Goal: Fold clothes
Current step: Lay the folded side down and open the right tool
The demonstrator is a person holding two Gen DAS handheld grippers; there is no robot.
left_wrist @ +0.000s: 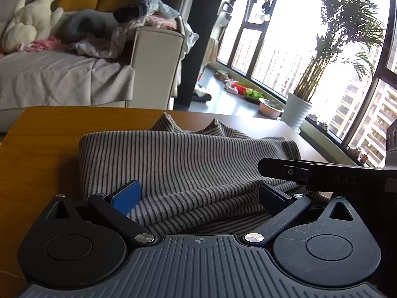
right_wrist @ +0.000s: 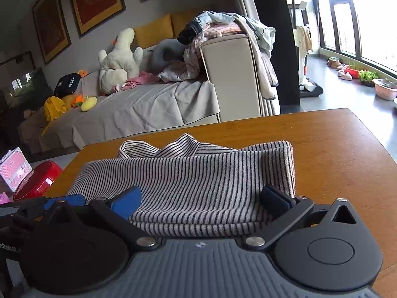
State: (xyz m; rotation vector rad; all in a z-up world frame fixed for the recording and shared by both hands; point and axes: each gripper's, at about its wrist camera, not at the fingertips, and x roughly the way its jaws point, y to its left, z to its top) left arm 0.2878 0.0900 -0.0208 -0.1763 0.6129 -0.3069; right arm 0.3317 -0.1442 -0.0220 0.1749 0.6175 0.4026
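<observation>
The counter [right_wrist: 335, 134], a wooden top, was seen to carry one striped garment [right_wrist: 188, 173], already folded into a thick stack of layers. Its long axis was laid across both views, parallel to the near edge of the counter, with its collar end bunched toward the far edge and its right-hand fold lying well inside the right edge. The near edge of the stack was found directly ahead of both tools, lying between the spread fingers of each.

The left tool [left_wrist: 198, 193] was held over the left part of that near edge, the right tool [right_wrist: 201, 198] over the right part, the two just beside each other; neither could be judged the nearer. Both were seen fully spread, with the pads clear of the cloth and nothing gripped.

It was judged that the next move would turn on this near edge being taken at both ends together.

No containers were seen on the counter.
</observation>
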